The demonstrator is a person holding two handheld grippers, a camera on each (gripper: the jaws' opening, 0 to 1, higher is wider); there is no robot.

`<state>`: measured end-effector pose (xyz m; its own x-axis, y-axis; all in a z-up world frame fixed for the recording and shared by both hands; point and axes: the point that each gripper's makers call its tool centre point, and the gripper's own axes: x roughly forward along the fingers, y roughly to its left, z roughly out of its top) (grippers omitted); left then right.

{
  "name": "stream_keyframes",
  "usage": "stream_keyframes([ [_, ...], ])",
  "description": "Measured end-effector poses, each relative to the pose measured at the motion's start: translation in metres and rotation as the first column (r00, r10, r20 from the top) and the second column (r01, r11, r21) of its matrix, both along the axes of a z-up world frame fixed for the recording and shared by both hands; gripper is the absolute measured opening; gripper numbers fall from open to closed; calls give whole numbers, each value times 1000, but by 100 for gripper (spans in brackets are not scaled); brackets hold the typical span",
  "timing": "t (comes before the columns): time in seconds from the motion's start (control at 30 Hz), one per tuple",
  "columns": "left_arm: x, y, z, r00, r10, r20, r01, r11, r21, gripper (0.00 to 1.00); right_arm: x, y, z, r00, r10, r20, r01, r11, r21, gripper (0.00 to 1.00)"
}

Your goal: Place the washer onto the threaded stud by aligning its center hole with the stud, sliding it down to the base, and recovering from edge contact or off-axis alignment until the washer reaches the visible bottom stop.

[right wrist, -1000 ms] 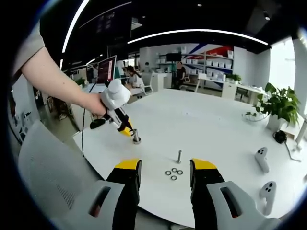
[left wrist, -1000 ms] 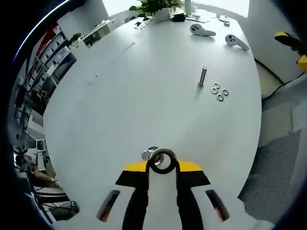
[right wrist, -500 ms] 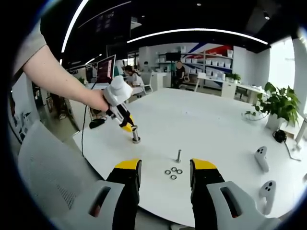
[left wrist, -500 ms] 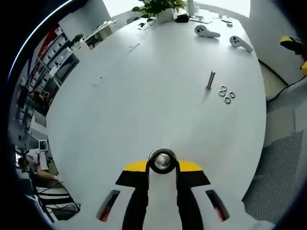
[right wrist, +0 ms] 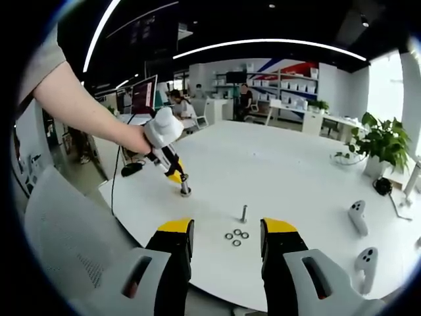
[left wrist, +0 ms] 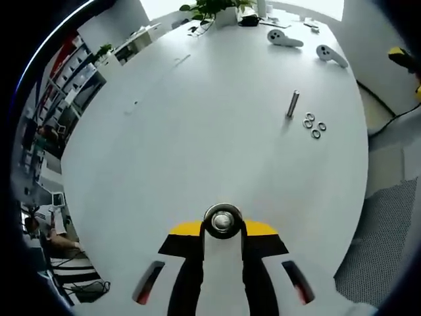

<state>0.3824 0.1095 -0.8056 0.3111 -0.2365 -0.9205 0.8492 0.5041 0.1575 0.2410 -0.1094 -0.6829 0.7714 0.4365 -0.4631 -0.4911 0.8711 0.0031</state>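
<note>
at the stud: washer held right on top

in the left gripper view, the left gripper [left wrist: 222,227] pinches a washer [left wrist: 222,220] over a threaded stud on the white table [left wrist: 197,131]. far off stand a second stud [left wrist: 293,104] and three loose washers [left wrist: 314,125].

in the right gripper view, the right gripper [right wrist: 227,245] hangs spread wide with nothing in it, near the table edge. a hand [right wrist: 135,139] tips the left gripper down onto the threaded stud [right wrist: 185,189].

One white bench [right wrist: 296,171] carries two threaded studs: one [right wrist: 244,213] standing free, one [right wrist: 185,187] under the left hand-held gripper [right wrist: 176,176]. Four loose washers [right wrist: 237,235] lie clustered, one more washer [left wrist: 222,220] sits at that hand-held gripper's tip. Two white controllers [right wrist: 357,218] rest near the edge.
</note>
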Motion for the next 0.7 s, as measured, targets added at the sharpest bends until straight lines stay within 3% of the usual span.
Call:
stream_keyframes([
  [0.7,-1,2,-24,1000,29,-5,-29,999,-20,19,0,-1,-4,1000,-3,-14,3,1000,-11,43],
])
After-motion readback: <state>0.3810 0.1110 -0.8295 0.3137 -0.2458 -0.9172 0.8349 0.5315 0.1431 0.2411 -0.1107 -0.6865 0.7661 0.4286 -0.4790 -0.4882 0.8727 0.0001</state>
